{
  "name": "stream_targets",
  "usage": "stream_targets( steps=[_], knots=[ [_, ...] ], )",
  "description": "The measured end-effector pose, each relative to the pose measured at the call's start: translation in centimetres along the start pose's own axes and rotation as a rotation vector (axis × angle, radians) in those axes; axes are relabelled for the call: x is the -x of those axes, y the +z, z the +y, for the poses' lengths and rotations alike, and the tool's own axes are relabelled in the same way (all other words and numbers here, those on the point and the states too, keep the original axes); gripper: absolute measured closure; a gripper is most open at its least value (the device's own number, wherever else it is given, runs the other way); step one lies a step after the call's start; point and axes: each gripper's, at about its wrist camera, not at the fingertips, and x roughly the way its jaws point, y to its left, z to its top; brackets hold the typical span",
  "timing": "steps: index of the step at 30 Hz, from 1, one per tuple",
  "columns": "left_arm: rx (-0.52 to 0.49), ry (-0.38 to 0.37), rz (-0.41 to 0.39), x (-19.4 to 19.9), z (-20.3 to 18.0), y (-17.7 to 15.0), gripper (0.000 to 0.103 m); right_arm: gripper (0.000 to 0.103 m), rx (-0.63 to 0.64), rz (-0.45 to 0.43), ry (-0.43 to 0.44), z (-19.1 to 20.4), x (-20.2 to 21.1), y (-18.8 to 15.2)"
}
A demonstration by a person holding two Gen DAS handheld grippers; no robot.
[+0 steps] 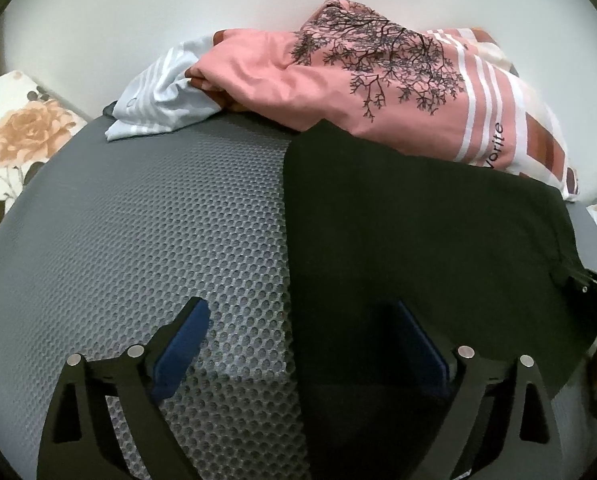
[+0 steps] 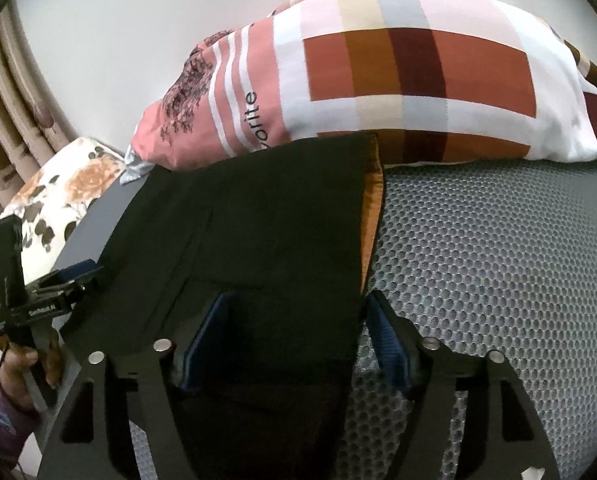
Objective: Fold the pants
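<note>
The black pants (image 1: 418, 232) lie flat on the grey mesh mat (image 1: 158, 220), far end under the pink bedding (image 1: 338, 68). Both the left gripper (image 1: 302, 344) and the right gripper (image 2: 294, 336) stand wide, holding nothing. The fold seems about to begin; next each must close on a near edge.

Matt cloth pants (image 1: 418, 240) (mesh mat (image 1: 158, 220))

Open grey honeycomb mat (image 1: 158, 220) is left beside the dark folded pants (image 1: 418, 240); the far edge is blocked by a pink patterned pillow (image 1: 378, 80).
</note>
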Motion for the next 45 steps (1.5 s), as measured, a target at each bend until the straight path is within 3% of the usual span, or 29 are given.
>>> stream_targets(
  steps=[22, 45],
  knots=[
    [-0.040, 0.081, -0.024, 0.33, -0.67, -0.65, 0.006, 0.021, 0.039, 0.017, -0.007, 0.89, -0.75, -0.13],
    [-0.052, 0.098, -0.028, 0.41, -0.67, -0.75, 0.005, 0.021, 0.041, 0.019, -0.006, 0.80, -0.71, -0.12]
  ],
)
